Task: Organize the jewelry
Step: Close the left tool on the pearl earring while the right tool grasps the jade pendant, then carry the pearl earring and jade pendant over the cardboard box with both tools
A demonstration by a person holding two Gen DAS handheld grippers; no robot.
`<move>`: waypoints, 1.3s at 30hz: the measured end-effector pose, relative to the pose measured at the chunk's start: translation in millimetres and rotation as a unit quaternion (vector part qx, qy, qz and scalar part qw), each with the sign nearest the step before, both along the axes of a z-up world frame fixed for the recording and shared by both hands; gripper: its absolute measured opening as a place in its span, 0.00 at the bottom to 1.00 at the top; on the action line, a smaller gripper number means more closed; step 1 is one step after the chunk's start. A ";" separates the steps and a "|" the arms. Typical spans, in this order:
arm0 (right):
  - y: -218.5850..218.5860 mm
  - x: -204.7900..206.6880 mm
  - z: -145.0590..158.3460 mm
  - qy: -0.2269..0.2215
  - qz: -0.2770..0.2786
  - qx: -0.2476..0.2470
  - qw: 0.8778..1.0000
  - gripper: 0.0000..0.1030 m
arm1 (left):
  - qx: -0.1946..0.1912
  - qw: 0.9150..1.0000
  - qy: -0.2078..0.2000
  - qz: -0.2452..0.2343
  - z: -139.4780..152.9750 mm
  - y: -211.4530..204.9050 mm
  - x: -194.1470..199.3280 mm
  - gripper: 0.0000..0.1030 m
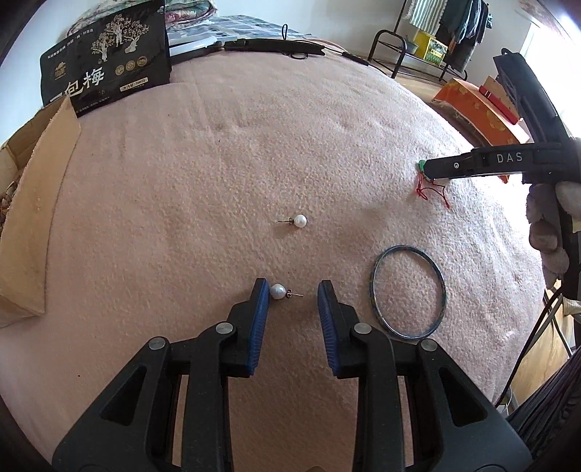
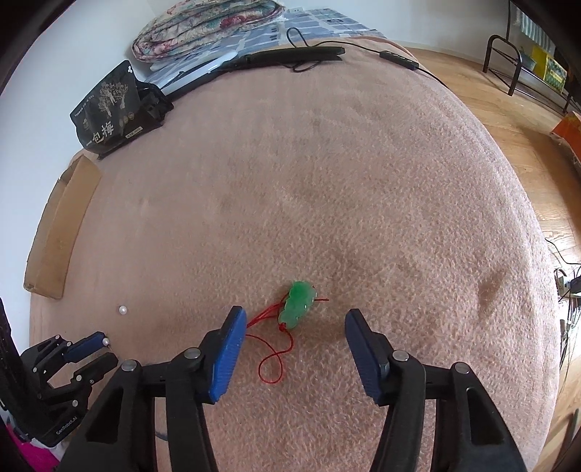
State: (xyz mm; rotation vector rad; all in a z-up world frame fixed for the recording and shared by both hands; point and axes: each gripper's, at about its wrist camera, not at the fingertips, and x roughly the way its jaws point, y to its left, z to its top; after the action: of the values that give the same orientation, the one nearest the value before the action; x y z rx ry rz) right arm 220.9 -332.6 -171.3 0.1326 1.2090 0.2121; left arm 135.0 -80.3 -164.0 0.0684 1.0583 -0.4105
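Observation:
Two pearl stud earrings lie on a pink blanket (image 1: 203, 174). The nearer pearl earring (image 1: 277, 291) sits between the tips of my left gripper (image 1: 292, 290), against the left pad, while the right pad stands apart, so the gripper is open. The other pearl earring (image 1: 300, 220) lies further ahead. A blue bangle (image 1: 405, 248) lies flat to the right. My right gripper (image 2: 296, 316) is open and straddles a green jade pendant (image 2: 296, 304) on a red cord (image 2: 272, 363) without touching it. In the left wrist view the right gripper (image 1: 427, 170) hovers over that pendant.
A black snack bag (image 1: 105, 58) and an open cardboard box (image 1: 36, 203) stand at the blanket's far left. A black bar with a cable (image 1: 272, 45) lies along the far edge. A folded quilt (image 2: 203, 25) lies beyond. An orange box (image 1: 475, 109) sits on the wooden floor to the right.

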 end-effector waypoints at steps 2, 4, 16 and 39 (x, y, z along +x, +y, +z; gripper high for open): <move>1.6 0.4 -1.4 0.001 0.002 -0.001 1.000 0.57 | 0.006 1.000 -0.005 -0.001 0.0 -0.6 0.3 0.27; 2.9 1.6 -2.8 0.003 0.002 -0.002 1.000 0.57 | 0.011 1.000 -0.006 -0.003 -1.9 -0.7 2.1 0.27; 3.2 12.0 -9.8 0.010 -0.006 0.000 1.000 0.47 | 0.023 1.000 -0.014 -0.002 -4.5 -0.5 6.1 0.17; 16.8 8.6 31.5 -0.045 0.010 -0.010 0.999 0.16 | -0.005 0.999 -0.034 0.027 26.0 20.1 1.3 0.17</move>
State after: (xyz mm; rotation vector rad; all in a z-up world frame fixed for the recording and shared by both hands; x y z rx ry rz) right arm 229.5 -315.8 -139.8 0.0939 1.1223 0.2209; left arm 136.3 -60.3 -138.0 0.0445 0.9880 -0.3625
